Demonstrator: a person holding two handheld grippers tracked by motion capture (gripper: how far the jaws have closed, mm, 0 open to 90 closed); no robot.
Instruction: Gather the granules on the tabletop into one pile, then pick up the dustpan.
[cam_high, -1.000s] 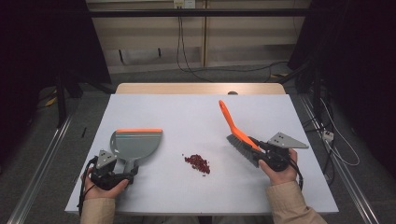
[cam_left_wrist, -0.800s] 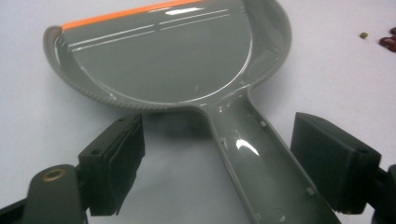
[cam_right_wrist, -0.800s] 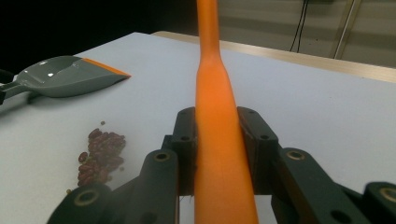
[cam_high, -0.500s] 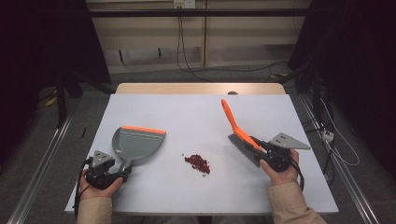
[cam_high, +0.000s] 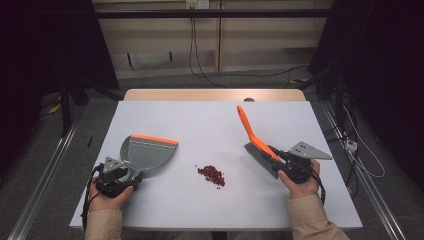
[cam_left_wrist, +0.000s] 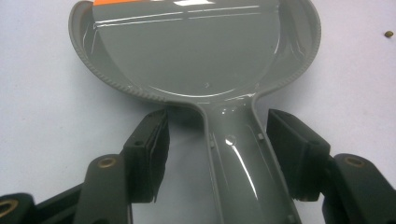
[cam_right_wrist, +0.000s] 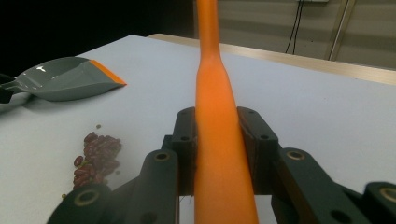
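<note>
The dustpan (cam_high: 147, 152) lies empty; the left tool (cam_left_wrist: 219, 154) has just been closing around its handle without touching, the right tool (cam_right_wrist: 217, 140) clamps the brush (cam_high: 257, 145), and the beans (cam_high: 212, 175) sit on the table (cam_high: 200, 120).

Grey dustpan (cam_high: 148, 152) lies flat; orange brush (cam_high: 256, 142) tilts beside red beans (cam_high: 212, 175).

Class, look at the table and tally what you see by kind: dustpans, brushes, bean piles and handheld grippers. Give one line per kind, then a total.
Dustpan: 1
Brush: 1
Pile of red beans: 1
Grippers: 2, the left gripper and the right gripper
Total: 5
</note>
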